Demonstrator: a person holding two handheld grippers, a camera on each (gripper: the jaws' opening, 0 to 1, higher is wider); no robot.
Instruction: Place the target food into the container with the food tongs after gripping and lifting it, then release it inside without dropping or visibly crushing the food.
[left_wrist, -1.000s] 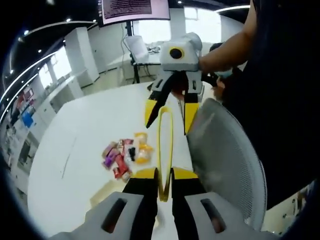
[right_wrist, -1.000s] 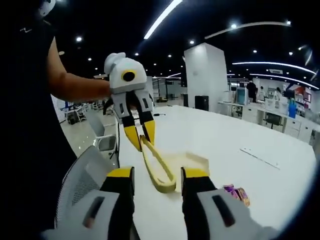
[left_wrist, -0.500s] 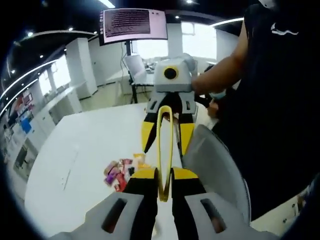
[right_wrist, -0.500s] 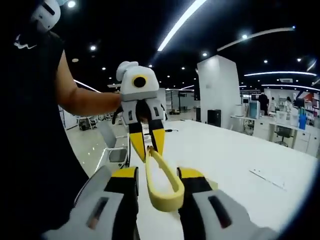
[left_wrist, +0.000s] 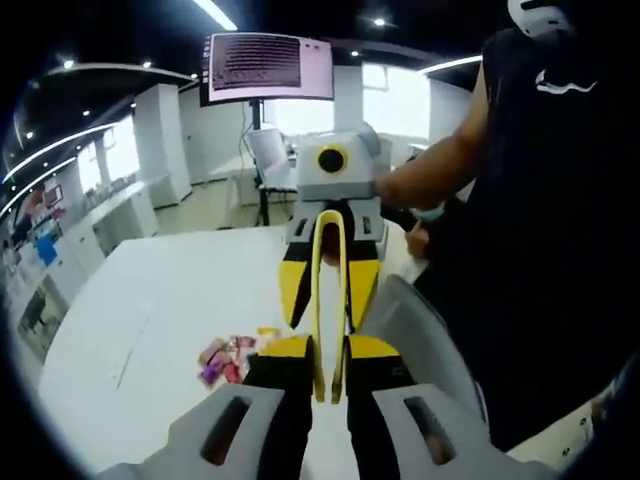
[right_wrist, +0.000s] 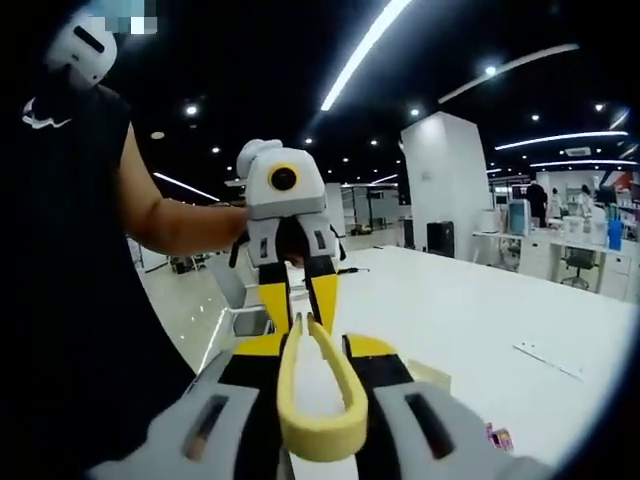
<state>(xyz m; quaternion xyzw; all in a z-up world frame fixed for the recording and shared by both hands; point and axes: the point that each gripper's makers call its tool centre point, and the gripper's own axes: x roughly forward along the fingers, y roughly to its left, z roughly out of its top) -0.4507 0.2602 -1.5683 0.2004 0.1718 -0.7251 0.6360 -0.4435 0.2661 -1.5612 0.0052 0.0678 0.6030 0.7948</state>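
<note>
Yellow food tongs (left_wrist: 329, 300) are held in the air between the two grippers. My left gripper (left_wrist: 329, 355) is shut on their two tips; in the right gripper view it (right_wrist: 298, 312) faces the camera, pinching those tips. My right gripper (right_wrist: 312, 350) stands open, its jaws on either side of the tongs' looped end (right_wrist: 320, 430); in the left gripper view it (left_wrist: 327, 290) straddles the loop. Whether its pads touch the tongs I cannot tell. Wrapped snack packets (left_wrist: 225, 360) lie in a small pile on the white table (left_wrist: 150, 310), also seen at the packets (right_wrist: 497, 437). A beige container's corner (right_wrist: 432, 374) shows behind my right jaw.
A person in a black top (left_wrist: 540, 230) holds both grippers, an arm (right_wrist: 180, 225) reaching to each. A pale mesh chair back (left_wrist: 425, 345) sits close under the grippers. A monitor (left_wrist: 268, 65) hangs beyond the table. Desks and pillars fill the far room.
Both grippers have risen and come closer together. The tongs' looped end now sits deeper between my right jaws. The left stays shut on the tips.
</note>
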